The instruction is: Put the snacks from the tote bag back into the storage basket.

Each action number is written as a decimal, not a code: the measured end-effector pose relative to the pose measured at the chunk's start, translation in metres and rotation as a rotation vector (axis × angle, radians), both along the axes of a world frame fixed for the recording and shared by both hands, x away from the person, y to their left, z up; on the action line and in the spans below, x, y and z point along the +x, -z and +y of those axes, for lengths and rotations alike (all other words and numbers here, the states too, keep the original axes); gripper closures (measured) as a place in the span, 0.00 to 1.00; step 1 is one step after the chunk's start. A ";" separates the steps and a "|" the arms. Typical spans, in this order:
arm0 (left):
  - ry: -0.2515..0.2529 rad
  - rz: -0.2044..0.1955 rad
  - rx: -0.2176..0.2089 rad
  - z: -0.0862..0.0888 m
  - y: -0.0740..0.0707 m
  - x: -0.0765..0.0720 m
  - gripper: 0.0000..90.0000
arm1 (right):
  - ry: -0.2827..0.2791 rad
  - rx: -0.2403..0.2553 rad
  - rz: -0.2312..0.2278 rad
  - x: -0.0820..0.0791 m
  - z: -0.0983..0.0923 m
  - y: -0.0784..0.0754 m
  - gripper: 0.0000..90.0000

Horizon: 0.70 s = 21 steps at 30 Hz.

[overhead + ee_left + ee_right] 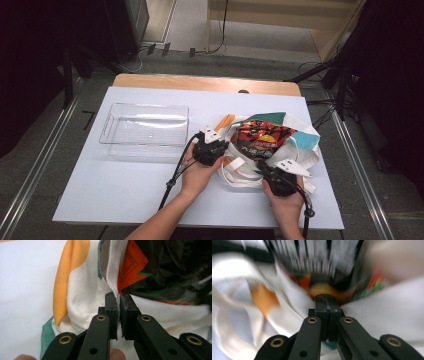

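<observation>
A white tote bag point(306, 151) with orange and teal patches lies on the table right of centre. A red and black snack bag point(260, 136) sits in its open mouth. My left gripper point(225, 146) is at the bag's left edge, shut on the white cloth rim point(111, 270) beside the snack bag point(170, 270). My right gripper point(263, 169) is at the bag's near edge. In the blurred right gripper view, its jaws point(327, 298) are pressed together with white cloth point(387, 307) bunched on both sides, just under the snack bag point(317, 257).
A clear plastic tray point(107, 126) stands empty on the left of the white table cover point(120, 190). The bag's white straps point(240, 176) loop between my two hands. The wooden table edge point(200, 82) runs along the back, with dark stands and cables on the floor beyond.
</observation>
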<state>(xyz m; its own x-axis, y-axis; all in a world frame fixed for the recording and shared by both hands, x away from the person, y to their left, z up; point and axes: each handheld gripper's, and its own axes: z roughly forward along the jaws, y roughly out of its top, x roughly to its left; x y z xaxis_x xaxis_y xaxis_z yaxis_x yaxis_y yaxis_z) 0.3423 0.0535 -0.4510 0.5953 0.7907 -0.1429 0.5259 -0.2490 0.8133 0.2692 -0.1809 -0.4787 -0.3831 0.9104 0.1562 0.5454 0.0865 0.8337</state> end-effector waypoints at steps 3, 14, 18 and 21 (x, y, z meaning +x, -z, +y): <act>-0.008 -0.002 -0.007 0.000 0.001 0.000 0.95 | 0.002 0.059 -0.006 -0.003 -0.006 -0.001 0.99; -0.015 -0.007 -0.032 0.002 0.004 -0.002 0.96 | 0.056 0.189 -0.216 -0.015 -0.032 -0.043 0.56; -0.008 -0.012 -0.021 0.002 0.004 -0.002 0.96 | 0.006 0.207 -0.155 0.007 -0.026 -0.037 0.76; -0.009 -0.015 -0.019 0.002 0.004 -0.003 0.96 | 0.017 0.169 -0.161 0.011 -0.020 -0.037 0.98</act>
